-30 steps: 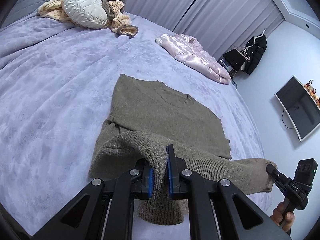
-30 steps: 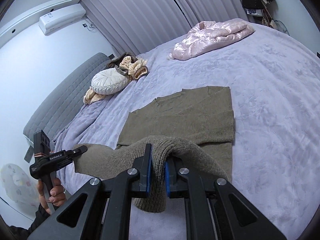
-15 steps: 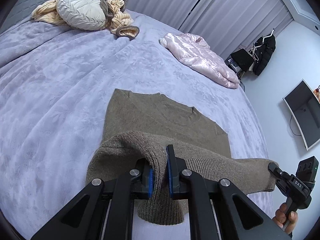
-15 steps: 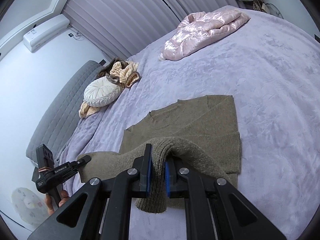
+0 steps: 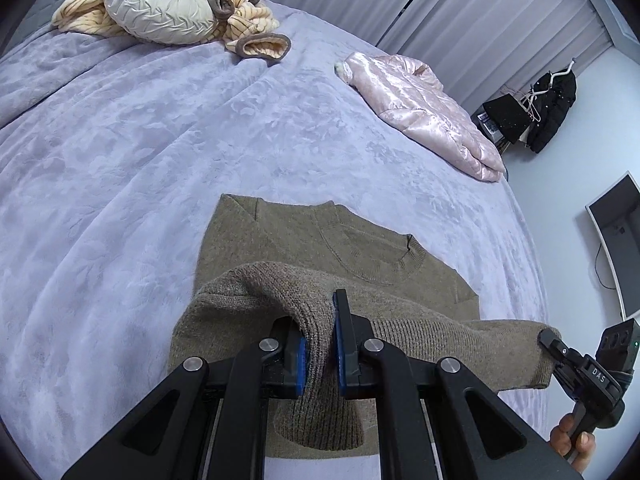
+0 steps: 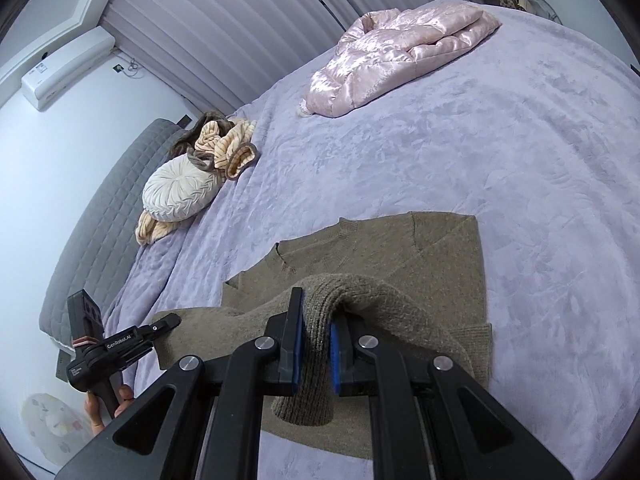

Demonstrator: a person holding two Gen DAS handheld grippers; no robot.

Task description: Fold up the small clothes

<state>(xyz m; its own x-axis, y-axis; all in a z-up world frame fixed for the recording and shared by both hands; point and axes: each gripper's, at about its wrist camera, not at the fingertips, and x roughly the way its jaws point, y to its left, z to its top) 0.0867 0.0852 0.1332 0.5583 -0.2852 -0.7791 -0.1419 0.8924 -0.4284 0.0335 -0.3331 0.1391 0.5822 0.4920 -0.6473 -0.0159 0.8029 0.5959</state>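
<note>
I have the left claw (image 5: 320, 344) clamped on the ribbed hem of the olive-brown sweater (image 5: 304, 236), a fold of knit pinched between its blue pads (image 5: 301, 364) and bulging out above them. The right claw (image 6: 316, 344) is closed on the same hem at the other corner, its own blue pads (image 6: 335, 360) squeezing a thick roll of the fabric. Between my two claws the hem is lifted off the bed (image 5: 120, 152) and stretched in a line; in the left view I can see the right claw's tip at the far end of that raised edge, and in the right view the left claw's tip at the opposite end.

The upper part of the sweater lies flat on the lavender bedspread, neckline away from me, with the sleeves already folded in across the chest. The raised lower part hangs over the flat body. A hand (image 5: 572, 444) grips the handle of the right claw at the edge of the left view.

Farther up the bed, well apart from the sweater, a shiny pink jacket (image 5: 424, 112) lies crumpled. Near the grey headboard (image 6: 88, 216) sits a round white cushion (image 5: 160, 4), touching a heap of peach striped cloth (image 5: 244, 20).
</note>
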